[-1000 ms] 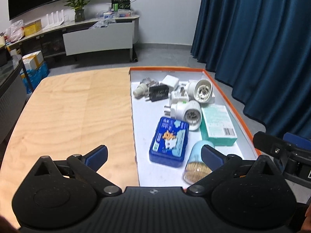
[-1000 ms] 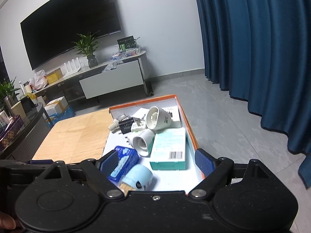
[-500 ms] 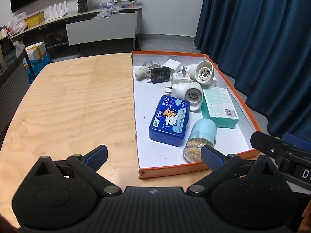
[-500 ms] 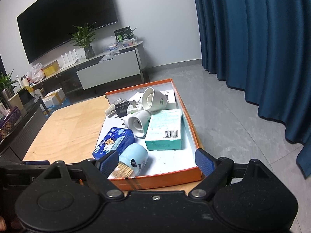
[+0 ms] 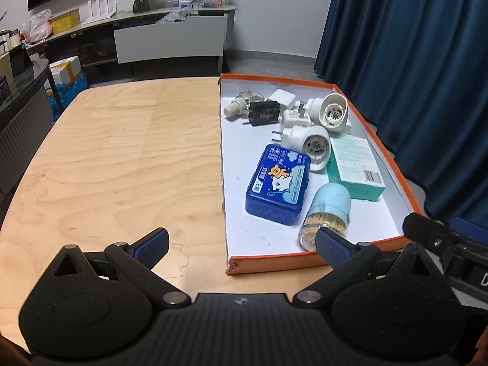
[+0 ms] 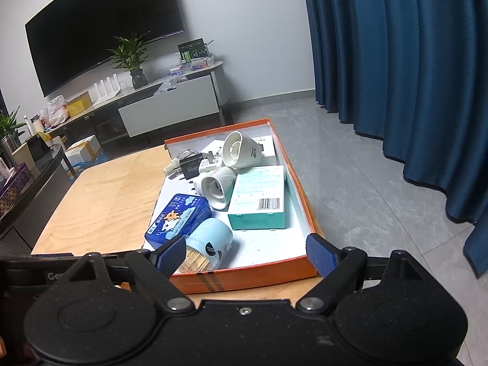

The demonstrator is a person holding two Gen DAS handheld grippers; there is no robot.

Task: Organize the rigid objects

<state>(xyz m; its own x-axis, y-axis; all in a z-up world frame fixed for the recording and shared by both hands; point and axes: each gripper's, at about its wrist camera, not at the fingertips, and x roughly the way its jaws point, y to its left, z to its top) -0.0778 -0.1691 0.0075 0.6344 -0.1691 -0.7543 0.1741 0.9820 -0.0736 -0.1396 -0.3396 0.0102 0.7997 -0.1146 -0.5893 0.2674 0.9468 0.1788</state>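
An orange-rimmed tray (image 5: 393, 164) (image 6: 305, 195) sits on the right part of a wooden table (image 5: 122, 152). In it lie a blue tin (image 5: 277, 183) (image 6: 180, 218), a light-blue toothpick jar (image 5: 328, 210) (image 6: 210, 245) on its side, a teal box (image 5: 355, 164) (image 6: 259, 196), two white plug-in devices (image 5: 311, 143) (image 5: 334, 111), a black charger (image 5: 263, 113) and a white adapter (image 5: 282, 97). My left gripper (image 5: 241, 245) is open and empty, near the tray's front left corner. My right gripper (image 6: 245, 253) is open and empty, before the tray's front edge.
The table's left half (image 5: 106, 167) is bare wood. Blue curtains (image 6: 396, 61) hang to the right over a grey floor. A low cabinet (image 5: 170, 39) with a plant and boxes stands beyond the table. The right gripper's body (image 5: 442, 244) shows in the left wrist view.
Both grippers have drawn back toward the table's near edge, so the tray's front rim is in view. Both stay open. The objects in the tray have not moved.
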